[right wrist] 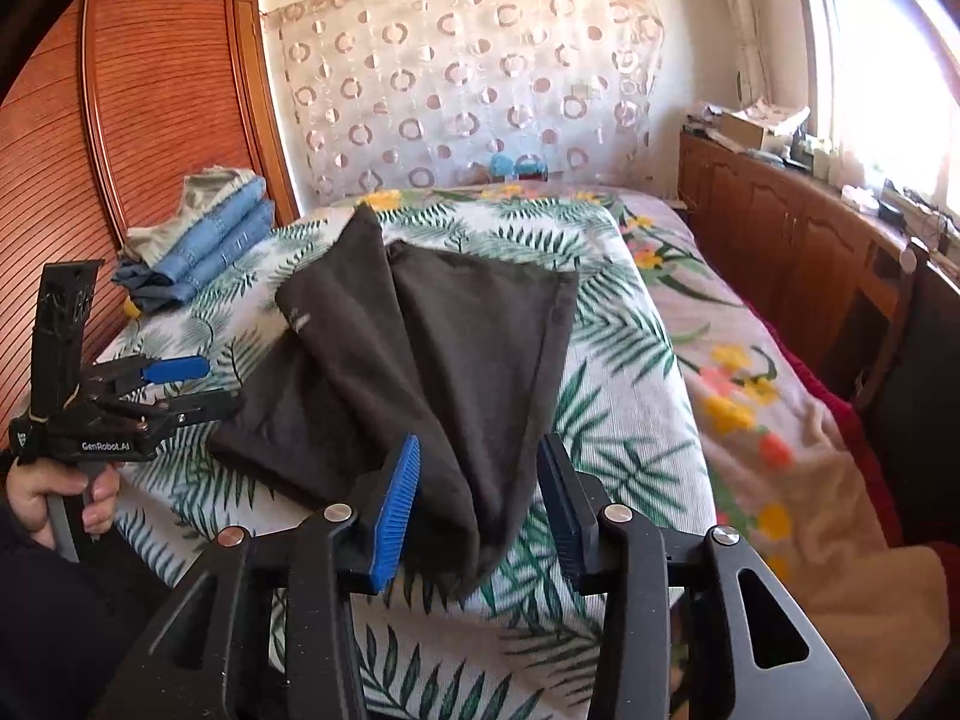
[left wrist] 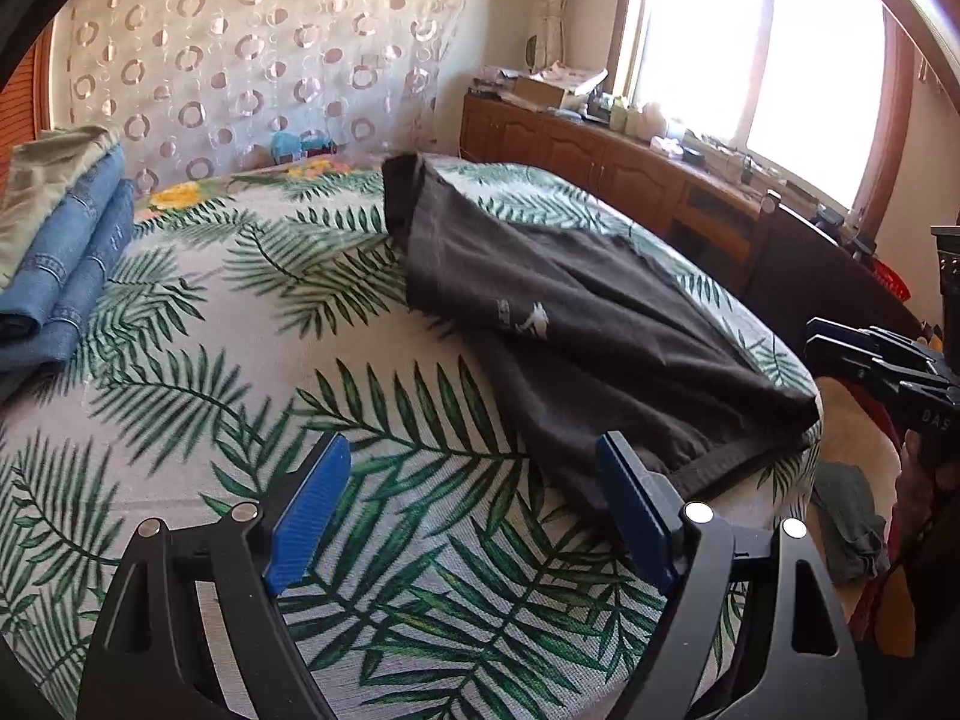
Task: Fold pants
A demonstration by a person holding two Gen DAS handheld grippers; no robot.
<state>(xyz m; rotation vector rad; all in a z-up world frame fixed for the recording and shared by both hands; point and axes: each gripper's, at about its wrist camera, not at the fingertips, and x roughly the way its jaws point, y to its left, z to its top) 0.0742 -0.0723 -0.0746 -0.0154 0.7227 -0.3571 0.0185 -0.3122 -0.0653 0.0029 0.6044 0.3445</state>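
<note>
Dark grey pants [left wrist: 576,324] lie loosely folded on the leaf-print bedspread [left wrist: 300,330], with a small white logo on top. They also show in the right wrist view [right wrist: 432,360], reaching to the near bed edge. My left gripper [left wrist: 474,468] is open and empty, just left of the pants' near hem. My right gripper [right wrist: 477,468] is open, its blue pads [right wrist: 396,510] on either side of the pants' near corner without pinching it. The right gripper also shows in the left wrist view [left wrist: 882,366], and the left gripper in the right wrist view [right wrist: 168,384].
A stack of folded blue jeans and a green garment [left wrist: 66,252] sits at the bed's far left by a wooden wardrobe [right wrist: 150,120]. A cluttered wooden cabinet [left wrist: 600,150] runs under the window on the right. A green cloth [left wrist: 852,522] lies on the floor.
</note>
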